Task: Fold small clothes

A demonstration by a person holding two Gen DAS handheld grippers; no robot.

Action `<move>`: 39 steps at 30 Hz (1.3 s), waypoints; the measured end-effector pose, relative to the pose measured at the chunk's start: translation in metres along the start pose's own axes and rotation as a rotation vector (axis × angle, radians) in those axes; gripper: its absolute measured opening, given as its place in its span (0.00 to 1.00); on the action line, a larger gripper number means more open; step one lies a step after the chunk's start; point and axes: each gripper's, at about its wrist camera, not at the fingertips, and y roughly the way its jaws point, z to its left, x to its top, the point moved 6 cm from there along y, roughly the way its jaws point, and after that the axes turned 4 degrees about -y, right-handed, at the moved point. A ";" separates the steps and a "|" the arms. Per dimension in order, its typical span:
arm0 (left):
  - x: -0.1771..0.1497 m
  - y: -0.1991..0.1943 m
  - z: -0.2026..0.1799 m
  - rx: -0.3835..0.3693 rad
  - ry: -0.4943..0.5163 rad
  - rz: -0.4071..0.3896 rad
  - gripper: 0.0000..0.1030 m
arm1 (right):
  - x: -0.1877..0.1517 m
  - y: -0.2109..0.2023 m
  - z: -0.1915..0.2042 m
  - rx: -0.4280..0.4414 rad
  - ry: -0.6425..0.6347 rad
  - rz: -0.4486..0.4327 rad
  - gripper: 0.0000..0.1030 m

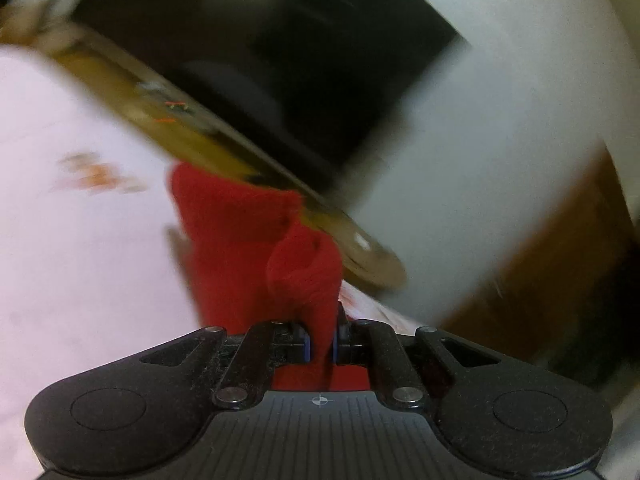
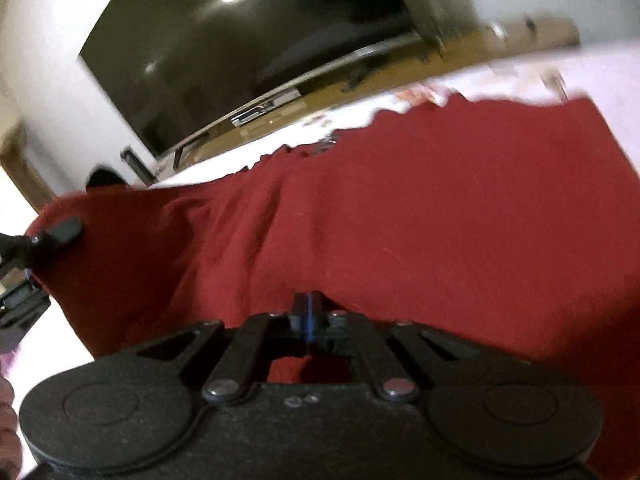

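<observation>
- The garment (image 2: 400, 220) lies spread across the bed (image 2: 600, 68), filling the near and right part of the right wrist view.
- The right tongs (image 2: 307, 312) sit at the garment's near edge, jaws together.
- The left tongs (image 2: 24, 280) stand at the garment's left corner in that view; in the left wrist view a fold of the garment (image 1: 280, 248) passes up between those tongs (image 1: 320, 340).
- Behind the bed runs a low shelf (image 2: 320, 108), and above it a screen (image 2: 240, 40) hangs on the wall (image 2: 36, 60).
</observation>
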 end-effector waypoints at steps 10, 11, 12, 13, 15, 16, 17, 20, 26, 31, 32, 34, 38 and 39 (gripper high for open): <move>-0.133 0.114 -0.111 -0.021 0.348 0.468 0.31 | -0.013 -0.154 -0.124 -0.061 0.459 -0.277 0.50; -0.135 0.106 -0.116 -0.054 0.353 0.448 0.63 | -0.017 -0.168 -0.132 -0.069 0.484 -0.295 0.55; -0.132 0.094 -0.123 -0.112 0.345 0.433 0.77 | -0.020 -0.180 -0.137 -0.069 0.494 -0.314 0.56; -0.126 0.078 -0.129 -0.167 0.336 0.410 0.90 | -0.021 -0.189 -0.139 -0.063 0.496 -0.330 0.59; -0.108 0.049 -0.130 -0.211 0.339 0.349 0.90 | -0.028 -0.203 -0.141 -0.041 0.499 -0.347 0.60; -0.099 0.040 -0.122 -0.205 0.332 0.328 0.90 | -0.029 -0.205 -0.138 -0.019 0.498 -0.345 0.60; -0.087 0.033 -0.110 -0.181 0.311 0.299 0.90 | -0.028 -0.204 -0.135 0.005 0.494 -0.338 0.60; -0.061 0.029 -0.054 -0.011 0.188 0.227 0.90 | -0.022 -0.188 -0.119 0.080 0.463 -0.291 0.60; -0.044 0.040 0.013 0.135 0.004 0.197 0.90 | -0.002 -0.128 -0.086 0.137 0.382 -0.155 0.61; -0.057 0.056 0.030 0.207 0.041 0.270 0.90 | 0.000 -0.096 -0.085 0.174 0.409 -0.035 0.62; -0.056 0.057 0.032 0.208 0.062 0.274 0.90 | 0.000 -0.095 -0.084 0.185 0.406 -0.030 0.62; -0.058 0.062 0.026 0.222 0.104 0.279 0.90 | 0.000 -0.093 -0.082 0.190 0.398 -0.015 0.63; -0.056 0.061 0.026 0.223 0.106 0.279 0.90 | 0.012 -0.082 -0.076 0.206 0.364 -0.007 0.62; -0.054 0.062 0.027 0.222 0.101 0.280 0.90 | 0.015 -0.077 -0.073 0.200 0.345 -0.001 0.62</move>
